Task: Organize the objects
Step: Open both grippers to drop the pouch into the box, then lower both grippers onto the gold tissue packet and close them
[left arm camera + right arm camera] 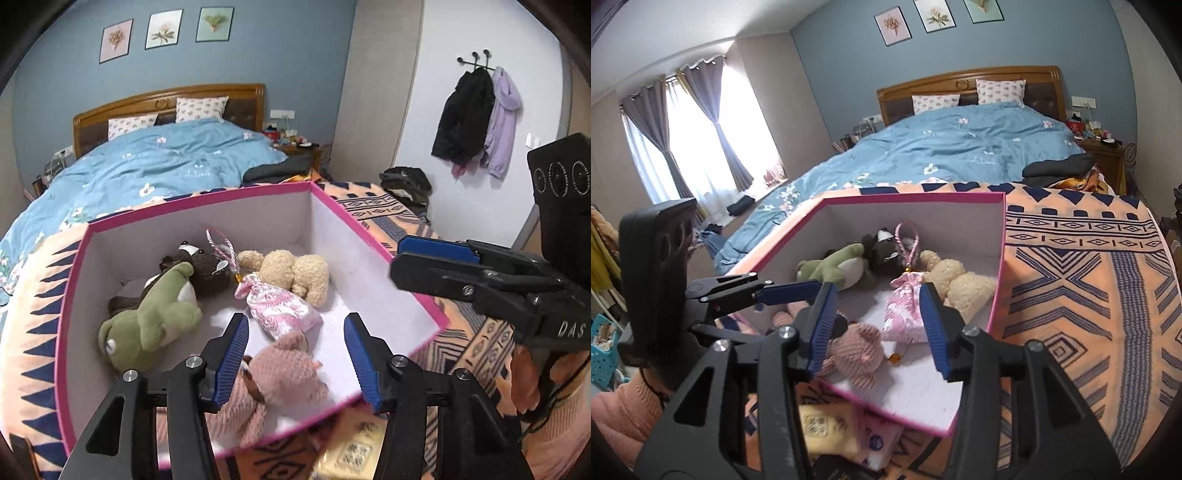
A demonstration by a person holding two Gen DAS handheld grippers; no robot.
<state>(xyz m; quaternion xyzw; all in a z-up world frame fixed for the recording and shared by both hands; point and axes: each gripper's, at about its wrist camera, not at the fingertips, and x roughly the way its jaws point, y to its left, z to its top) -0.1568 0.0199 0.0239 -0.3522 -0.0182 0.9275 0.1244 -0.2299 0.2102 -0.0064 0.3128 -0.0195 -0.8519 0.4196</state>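
Observation:
A pink-rimmed box sits on an orange patterned blanket. Inside lie a green frog plush, a brown plush, a beige teddy, a pink patterned pouch and a pink knitted plush. My left gripper is open over the box's near edge, above the pink plush and pouch, its pads touching nothing. My right gripper is open beside it, over the box's near right part, empty.
Beyond the blanket lies a blue duvet with dark clothes at its right edge. A yellow packet lies partly under the box's near edge. Coats hang on the right wall. A pink sleeve shows at lower left.

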